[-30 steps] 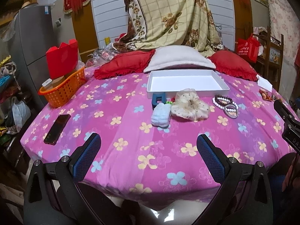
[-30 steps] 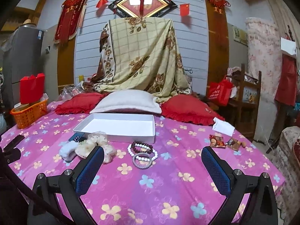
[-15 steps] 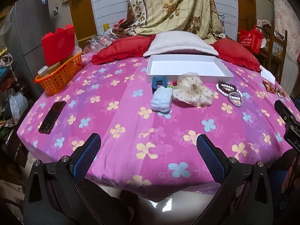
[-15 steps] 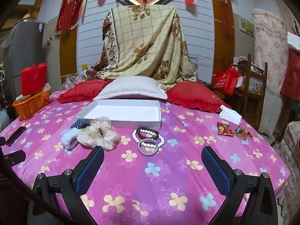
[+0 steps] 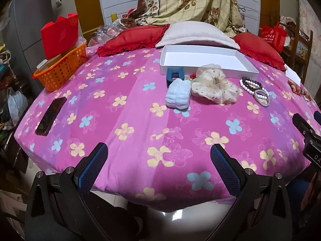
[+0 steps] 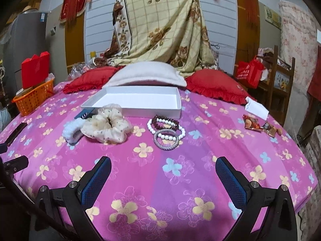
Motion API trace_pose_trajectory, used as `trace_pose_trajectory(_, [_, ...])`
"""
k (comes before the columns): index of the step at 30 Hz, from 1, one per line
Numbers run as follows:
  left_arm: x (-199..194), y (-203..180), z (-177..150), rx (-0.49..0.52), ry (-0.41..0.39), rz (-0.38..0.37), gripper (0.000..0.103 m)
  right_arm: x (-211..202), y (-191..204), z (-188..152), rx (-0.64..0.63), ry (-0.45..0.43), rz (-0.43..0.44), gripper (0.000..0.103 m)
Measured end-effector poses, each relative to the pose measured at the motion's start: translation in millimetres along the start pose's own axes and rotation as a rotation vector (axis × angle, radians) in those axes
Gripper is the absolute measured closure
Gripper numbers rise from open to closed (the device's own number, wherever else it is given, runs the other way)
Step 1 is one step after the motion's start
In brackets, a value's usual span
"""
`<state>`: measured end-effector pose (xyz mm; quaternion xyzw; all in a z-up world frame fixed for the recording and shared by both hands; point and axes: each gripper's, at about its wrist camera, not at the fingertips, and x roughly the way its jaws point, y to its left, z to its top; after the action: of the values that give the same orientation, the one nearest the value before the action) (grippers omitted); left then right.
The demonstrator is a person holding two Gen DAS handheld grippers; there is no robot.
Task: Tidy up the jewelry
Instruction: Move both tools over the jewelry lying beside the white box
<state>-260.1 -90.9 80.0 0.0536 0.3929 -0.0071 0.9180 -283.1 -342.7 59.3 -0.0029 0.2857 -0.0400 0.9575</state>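
We hold our left gripper [image 5: 158,161] and right gripper [image 6: 163,177] over the near edge of the bed [image 6: 180,180], both spread wide and empty. The bracelets [image 6: 166,131] lie in a small heap near the middle of the bed, just in front of the white tray [image 6: 140,112], which sits toward the far edge by the pillows. A cream scrunchie [image 6: 107,125] and a pale blue scrunchie [image 5: 178,96] lie beside them, toward the left edge.

three bracelets [image 6: 166,131], two scrunchies [image 6: 107,127], one tray [image 6: 138,108]
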Motion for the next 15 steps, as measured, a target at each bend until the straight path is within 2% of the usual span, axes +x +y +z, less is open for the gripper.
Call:
trace_pose_trajectory(5, [11.8, 2.2, 0.7, -0.005, 0.020, -0.007, 0.001, 8.2, 8.3, -2.2, -0.032, 0.014, 0.000, 0.000])
trace_pose_trajectory(15, [28.8, 14.9, 15.3, -0.024, 0.006, -0.013, 0.001, 26.1, 23.2, 14.2, -0.064, 0.057, 0.095, 0.000])
